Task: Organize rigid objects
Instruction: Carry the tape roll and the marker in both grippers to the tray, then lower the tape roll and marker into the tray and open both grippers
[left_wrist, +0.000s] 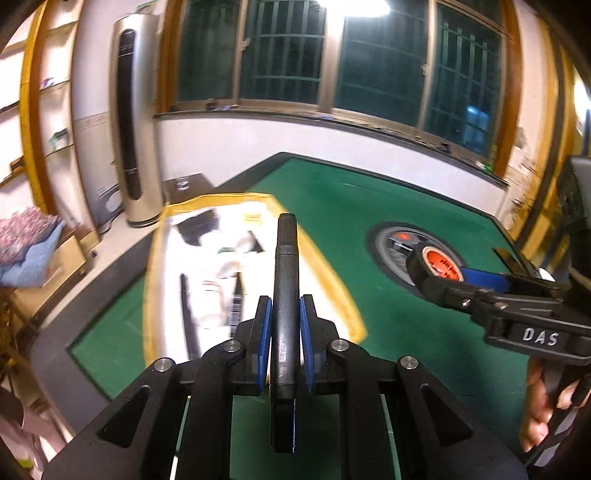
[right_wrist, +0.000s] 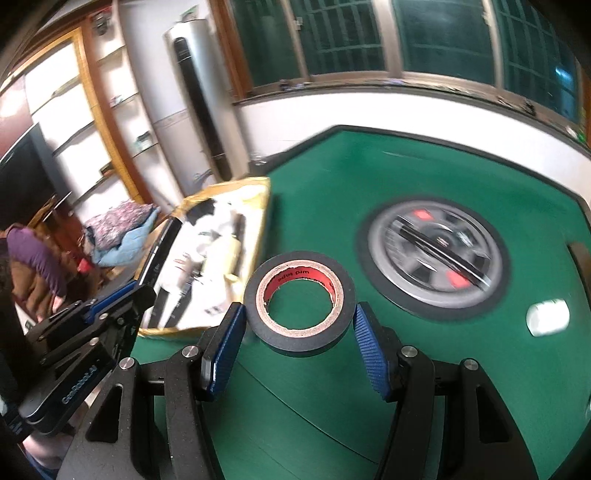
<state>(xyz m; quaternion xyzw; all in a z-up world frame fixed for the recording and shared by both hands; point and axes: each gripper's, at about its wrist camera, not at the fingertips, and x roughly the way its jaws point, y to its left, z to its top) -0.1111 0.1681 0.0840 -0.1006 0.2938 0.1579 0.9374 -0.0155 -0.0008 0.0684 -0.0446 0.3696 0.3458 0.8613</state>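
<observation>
— What are you carrying right now?

— In my left gripper (left_wrist: 286, 325) I'm pinching a dark pen-like stick (left_wrist: 286, 280) between the blue pads (left_wrist: 264, 332) — it's standing up out of the nearly closed jaws, held around its lower half. My right gripper (right_wrist: 299, 328) is clamping a roll of black tape (right_wrist: 299, 297) across its outer edge, jaws about half spread, hole facing up. Both are hanging in the air over the green table (right_wrist: 369, 177).

— How are they handling?

— Both look light and stiff. I'm judging the stick slick and round, so a grip near its middle should keep it from pivoting. The roll is squeezing a little soft at the rim; holding straight across its widest part seems safest.

— Any writing?

— I'm reading "DAS" on the right gripper's body and "GenRobot.AI" on the left one's. The tape's red core has print ending in "tape"; the rest is too blurred.

— And farther out?

— I'm looking at the yellow-edged tray (left_wrist: 162, 236) holding pale and dark items, likely where these go. Beyond it, the round hub (right_wrist: 432, 254) set in the table's middle.
</observation>
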